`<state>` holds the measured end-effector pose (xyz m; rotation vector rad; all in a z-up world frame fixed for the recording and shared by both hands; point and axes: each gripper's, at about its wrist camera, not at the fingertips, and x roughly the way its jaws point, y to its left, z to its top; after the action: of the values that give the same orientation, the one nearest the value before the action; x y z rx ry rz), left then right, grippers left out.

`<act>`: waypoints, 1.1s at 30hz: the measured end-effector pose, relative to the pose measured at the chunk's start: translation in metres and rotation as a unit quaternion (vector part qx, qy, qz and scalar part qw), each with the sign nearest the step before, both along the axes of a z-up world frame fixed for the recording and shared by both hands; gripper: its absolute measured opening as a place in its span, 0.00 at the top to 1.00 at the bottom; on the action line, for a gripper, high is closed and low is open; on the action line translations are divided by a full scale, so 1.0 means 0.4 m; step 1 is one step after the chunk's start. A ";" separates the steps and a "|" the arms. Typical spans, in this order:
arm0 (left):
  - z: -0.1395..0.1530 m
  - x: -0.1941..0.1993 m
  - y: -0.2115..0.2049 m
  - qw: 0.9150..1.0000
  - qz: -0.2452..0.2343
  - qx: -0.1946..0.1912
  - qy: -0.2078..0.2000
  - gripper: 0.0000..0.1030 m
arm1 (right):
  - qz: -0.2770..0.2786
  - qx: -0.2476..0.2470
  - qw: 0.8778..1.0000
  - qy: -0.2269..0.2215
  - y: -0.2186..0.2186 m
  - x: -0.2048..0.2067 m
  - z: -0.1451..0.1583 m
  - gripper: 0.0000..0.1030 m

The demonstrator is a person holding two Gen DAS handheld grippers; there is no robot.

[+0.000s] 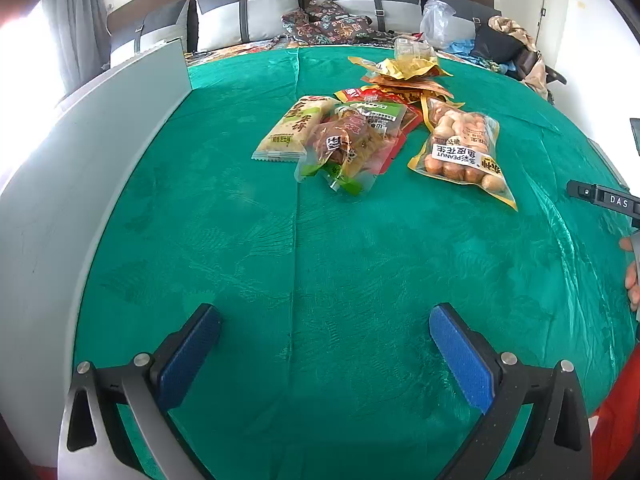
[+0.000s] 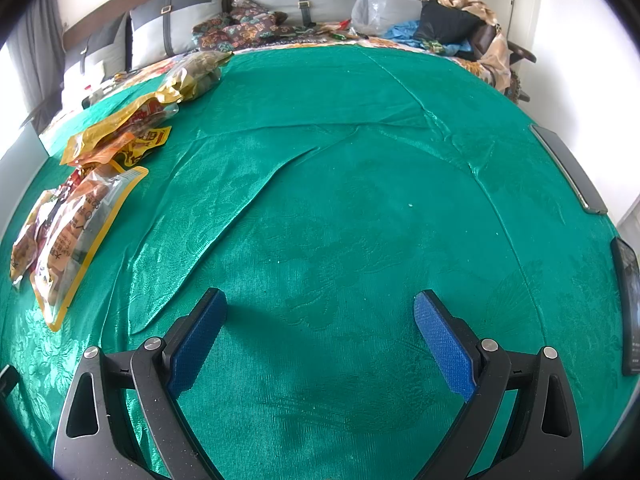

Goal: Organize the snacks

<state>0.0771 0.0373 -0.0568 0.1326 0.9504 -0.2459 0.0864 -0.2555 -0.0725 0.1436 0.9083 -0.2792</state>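
Observation:
A pile of snack packets lies on a green cloth [image 1: 320, 260]. In the left wrist view I see a peanut bag [image 1: 464, 148], a clear packet of brown snacks [image 1: 348, 144], a beige rice-cake packet [image 1: 292, 128] and gold and red packets [image 1: 404, 72] behind. My left gripper [image 1: 324, 320] is open and empty, well short of the pile. My right gripper [image 2: 320, 312] is open and empty over bare cloth; the peanut bag [image 2: 76, 236] and gold packets [image 2: 120, 132] lie far to its left.
A grey box wall [image 1: 100, 140] stands along the left. Dark phones [image 2: 572, 172] lie at the cloth's right edge. Pillows [image 1: 248, 12], a plastic bag [image 1: 438, 22] and clothes sit behind. The right gripper's body [image 1: 604, 200] shows at the left view's right edge.

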 end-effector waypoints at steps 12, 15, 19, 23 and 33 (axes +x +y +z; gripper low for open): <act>-0.002 -0.001 -0.001 1.000 -0.002 0.000 -0.002 0.00 | 0.000 0.000 1.000 0.000 -0.001 0.003 0.000 0.06; -0.002 -0.002 -0.003 1.000 -0.002 0.000 -0.003 0.00 | 0.000 0.000 1.000 0.000 -0.001 0.004 0.000 0.06; -0.002 -0.002 -0.003 1.000 -0.002 -0.001 -0.003 0.00 | 0.000 0.000 1.000 0.000 -0.001 0.005 -0.001 0.06; -0.002 -0.003 -0.003 1.000 -0.002 -0.001 -0.005 0.00 | 0.000 -0.001 1.000 0.000 -0.001 0.005 -0.001 0.06; -0.002 0.000 -0.003 1.000 -0.008 -0.001 -0.003 0.00 | -0.001 0.000 1.000 0.000 -0.002 0.005 -0.002 0.06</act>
<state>0.0770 0.0361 -0.0575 0.1396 0.9424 -0.2612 0.0886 -0.2561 -0.0734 0.1435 0.9086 -0.2805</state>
